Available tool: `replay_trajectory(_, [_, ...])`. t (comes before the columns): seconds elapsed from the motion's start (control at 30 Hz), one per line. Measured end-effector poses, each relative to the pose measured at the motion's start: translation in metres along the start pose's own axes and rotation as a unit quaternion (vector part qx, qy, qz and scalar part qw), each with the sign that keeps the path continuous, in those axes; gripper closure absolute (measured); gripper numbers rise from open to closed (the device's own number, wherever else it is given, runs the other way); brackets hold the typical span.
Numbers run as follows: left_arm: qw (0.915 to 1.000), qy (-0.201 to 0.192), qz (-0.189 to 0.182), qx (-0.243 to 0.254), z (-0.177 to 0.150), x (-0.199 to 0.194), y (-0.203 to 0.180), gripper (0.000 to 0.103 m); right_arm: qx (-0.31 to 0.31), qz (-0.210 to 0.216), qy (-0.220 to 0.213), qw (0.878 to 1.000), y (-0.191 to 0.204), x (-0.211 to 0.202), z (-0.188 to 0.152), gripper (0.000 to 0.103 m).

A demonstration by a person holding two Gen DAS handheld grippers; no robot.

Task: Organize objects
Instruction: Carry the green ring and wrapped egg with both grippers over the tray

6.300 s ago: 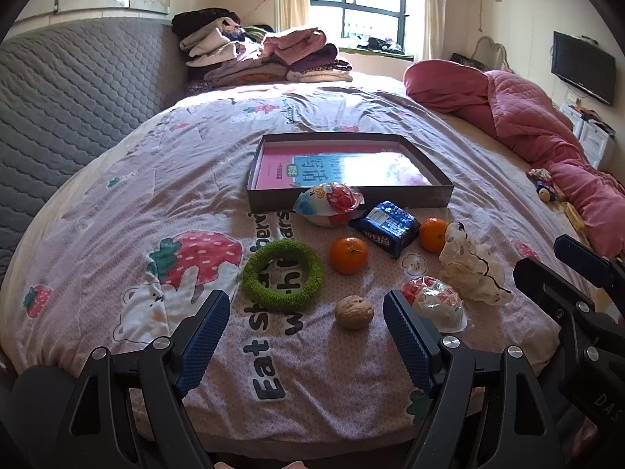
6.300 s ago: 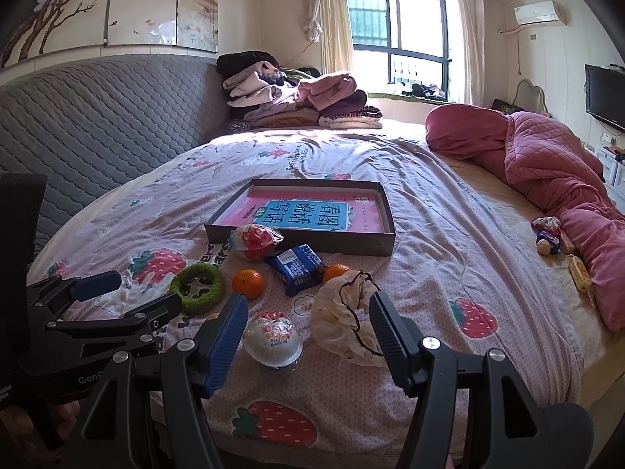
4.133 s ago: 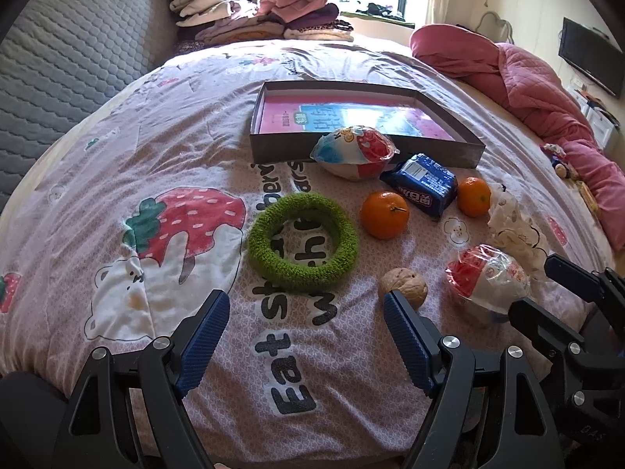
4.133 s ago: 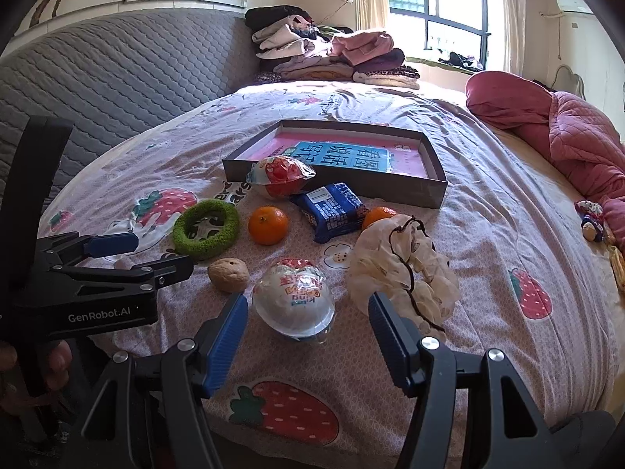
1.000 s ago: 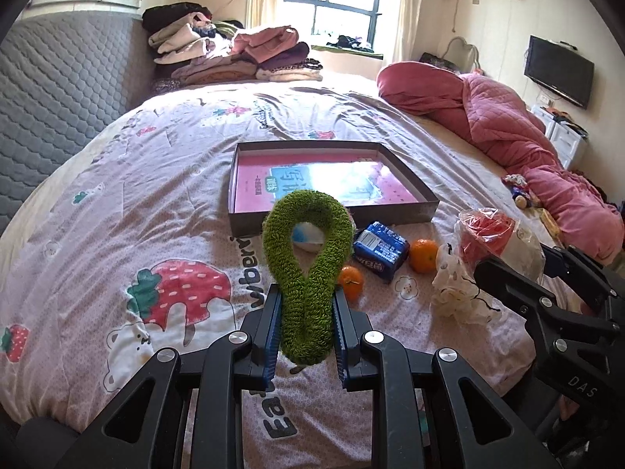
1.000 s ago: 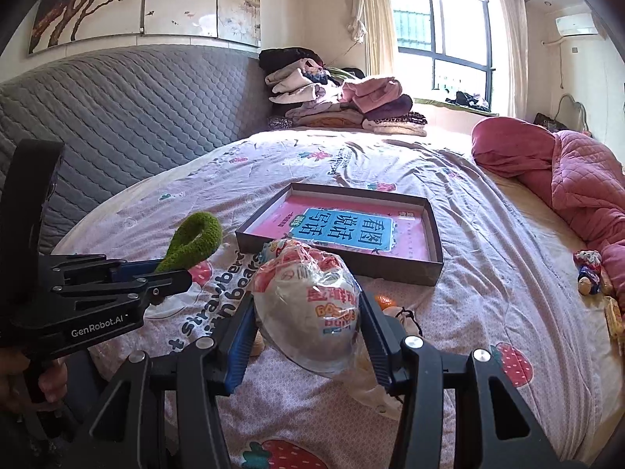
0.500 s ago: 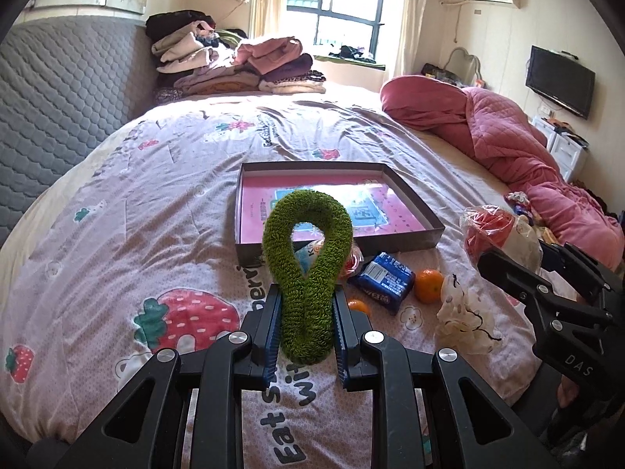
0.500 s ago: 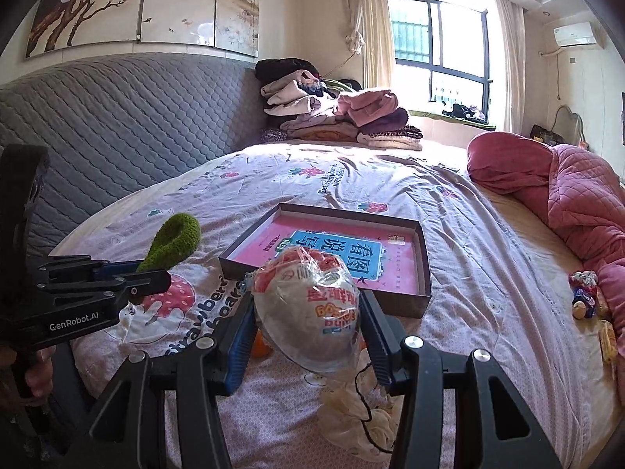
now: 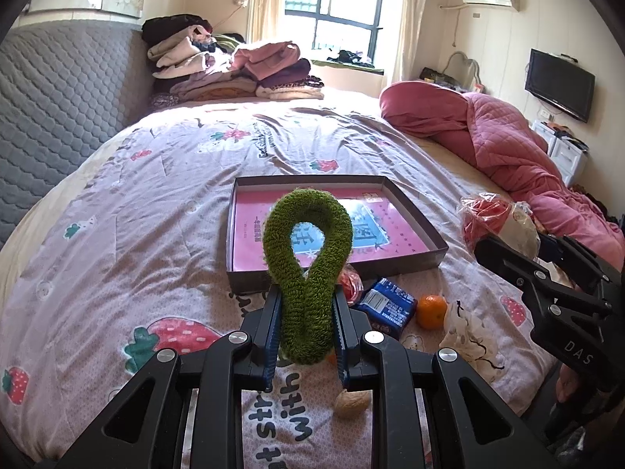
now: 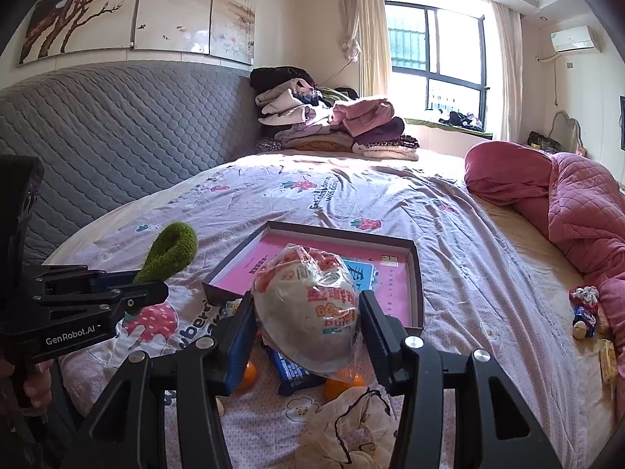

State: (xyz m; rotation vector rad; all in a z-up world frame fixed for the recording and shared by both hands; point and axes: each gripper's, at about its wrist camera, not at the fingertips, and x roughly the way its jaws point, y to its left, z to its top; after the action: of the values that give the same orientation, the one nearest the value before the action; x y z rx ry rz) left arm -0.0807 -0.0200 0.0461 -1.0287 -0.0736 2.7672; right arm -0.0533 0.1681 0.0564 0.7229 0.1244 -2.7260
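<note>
My left gripper (image 9: 305,326) is shut on a fuzzy green ring (image 9: 308,258), squeezed into a loop and held above the bed in front of the shallow grey box (image 9: 439,240) with a pink book inside. The ring also shows in the right wrist view (image 10: 172,252). My right gripper (image 10: 306,326) is shut on a round snack in a clear wrapper (image 10: 308,308), held above the bed before the box (image 10: 417,273). A blue packet (image 9: 384,306), an orange (image 9: 431,311), a walnut (image 9: 350,402) and a cream hair scrunchie (image 9: 468,340) lie on the sheet.
A pink quilt (image 9: 488,136) lies along the right side of the bed. Folded clothes (image 9: 234,70) are piled at the far end. A grey padded headboard (image 10: 117,125) runs along the left. A small toy (image 10: 584,312) lies near the quilt.
Both grippers have risen and moved forward toward the box, each still holding its object. Several seconds ago both were open and empty, with the ring and snack on the bed.
</note>
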Motion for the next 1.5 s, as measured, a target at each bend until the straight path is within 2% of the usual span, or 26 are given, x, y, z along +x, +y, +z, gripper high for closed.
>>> replay_trajectory(0.33, [0.9999,-0.01,-0.009,-0.001,0.019,0.017,-0.001,0.079,0.011,-0.013,-0.022,1.0,-0.022,0.015,0.019,0.052])
replay_trajectory(0.6, [0.9998,-0.017,-0.011,-0.002,0.033,0.034,0.001,0.079,0.018,-0.017,-0.019,1.0,-0.039,0.035,0.024,0.052])
replay_trajectory(1.17, [0.9999,-0.008,-0.003,-0.007,0.064,0.083,0.014,0.079,0.014,-0.011,0.016,1.0,-0.061,0.088,0.036,0.052])
replay_trajectory(1.5, [0.9996,0.021,-0.001,-0.017,0.067,0.125,0.024,0.079,0.011,-0.009,0.05,0.999,-0.071,0.128,0.031,0.052])
